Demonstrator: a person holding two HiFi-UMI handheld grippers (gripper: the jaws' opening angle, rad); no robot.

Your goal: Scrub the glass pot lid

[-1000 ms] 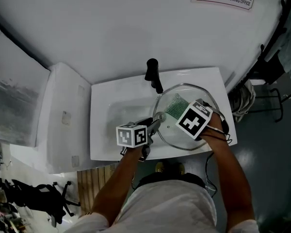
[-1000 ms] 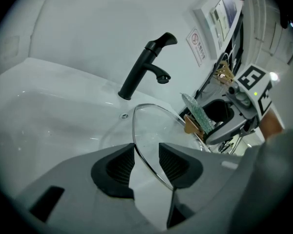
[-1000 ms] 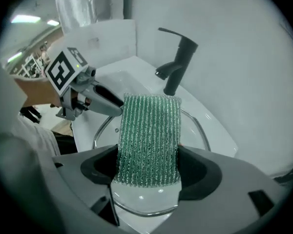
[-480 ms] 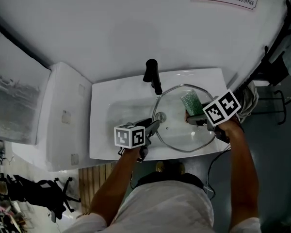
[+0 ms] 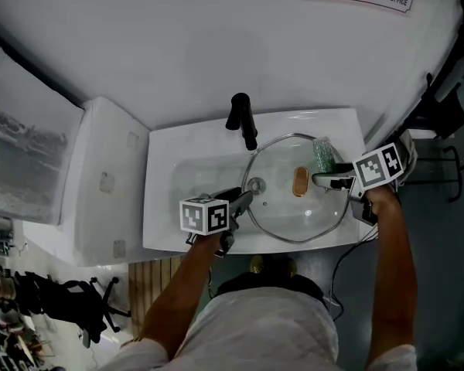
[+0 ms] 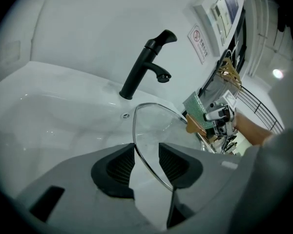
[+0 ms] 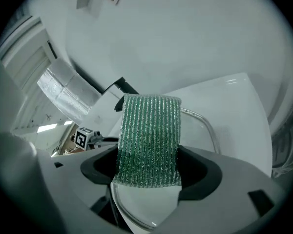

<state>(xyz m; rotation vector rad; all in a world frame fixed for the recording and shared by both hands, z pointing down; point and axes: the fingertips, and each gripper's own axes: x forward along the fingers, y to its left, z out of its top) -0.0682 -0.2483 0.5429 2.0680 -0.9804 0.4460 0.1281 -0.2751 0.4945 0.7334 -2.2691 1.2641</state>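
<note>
Though glassy, round lid (image 5: pixel 288 213); ribbed sponge (image 7: pixel 149 140)

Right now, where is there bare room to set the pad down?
Free: the sink in its left half, between its rim and the lid; the white top left of it. Crowded: the right half, with lid, pad, left gripper and right gripper.
</note>
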